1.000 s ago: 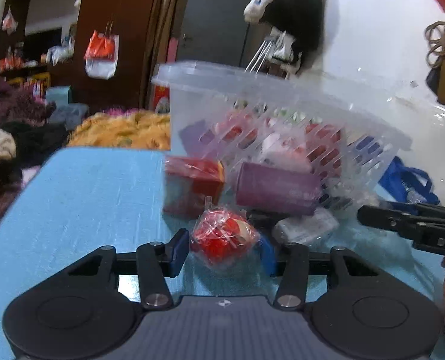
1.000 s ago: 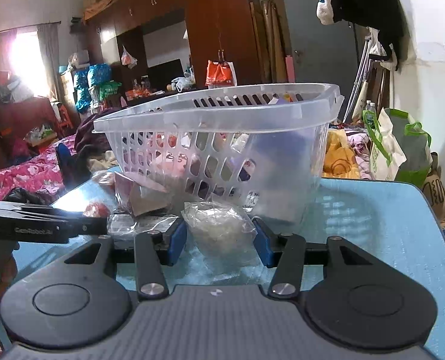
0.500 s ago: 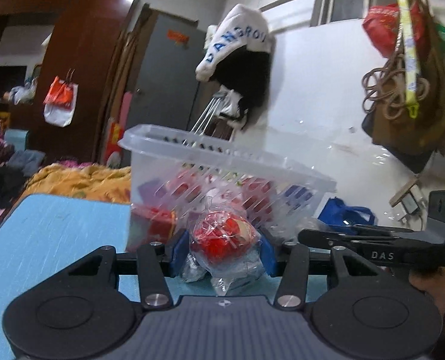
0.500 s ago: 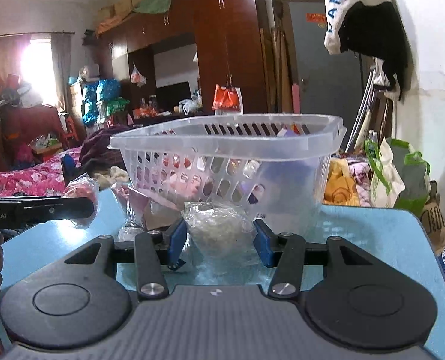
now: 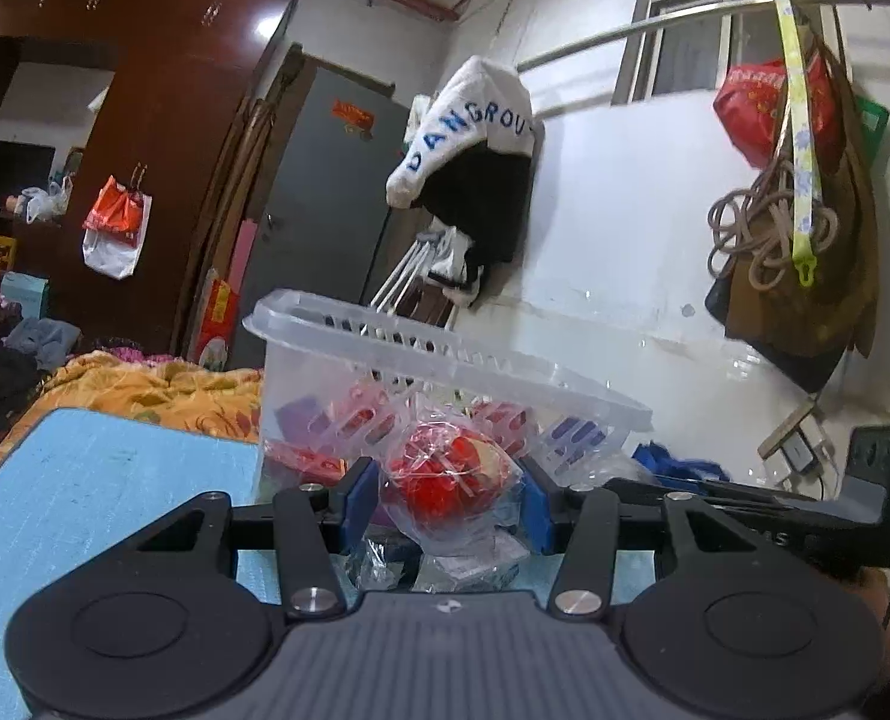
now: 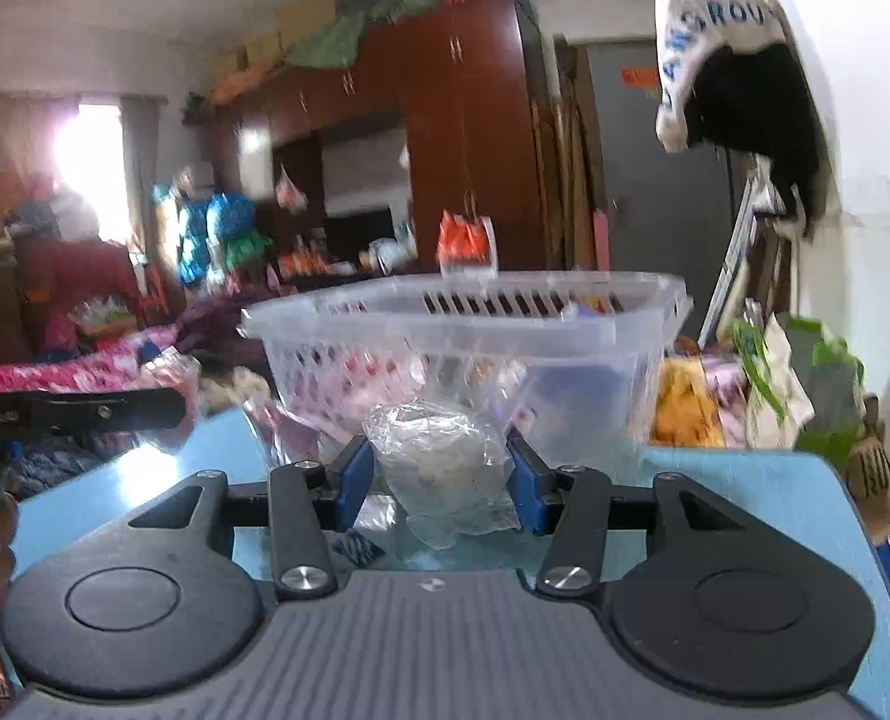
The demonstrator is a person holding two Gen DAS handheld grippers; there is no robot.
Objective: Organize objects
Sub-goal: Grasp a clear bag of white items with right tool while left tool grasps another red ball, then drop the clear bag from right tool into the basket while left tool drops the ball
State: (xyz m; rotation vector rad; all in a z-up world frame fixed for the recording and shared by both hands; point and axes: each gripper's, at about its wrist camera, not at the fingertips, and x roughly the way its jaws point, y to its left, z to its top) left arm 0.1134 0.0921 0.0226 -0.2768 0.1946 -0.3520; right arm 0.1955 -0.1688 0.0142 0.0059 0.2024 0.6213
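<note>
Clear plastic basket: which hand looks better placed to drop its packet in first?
Hard to separate, slightly the right. Its tool, shut on the pale clear-wrapped packet, faces the clear slotted plastic basket squarely. The left tool, holding the red wrapped packet, meets a corner.

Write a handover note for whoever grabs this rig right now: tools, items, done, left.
Left tool: shut on the red wrapped packet, held off the blue table, short of the clear basket.
Right tool: shut on the pale wrapped packet, also in front of the basket and below its rim.
Done: the basket already holds several packets; both current ones are picked up.
Left: lift each over the rim and release, probably one at a time. A few loose packets remain on the table beneath the left tool.
</note>
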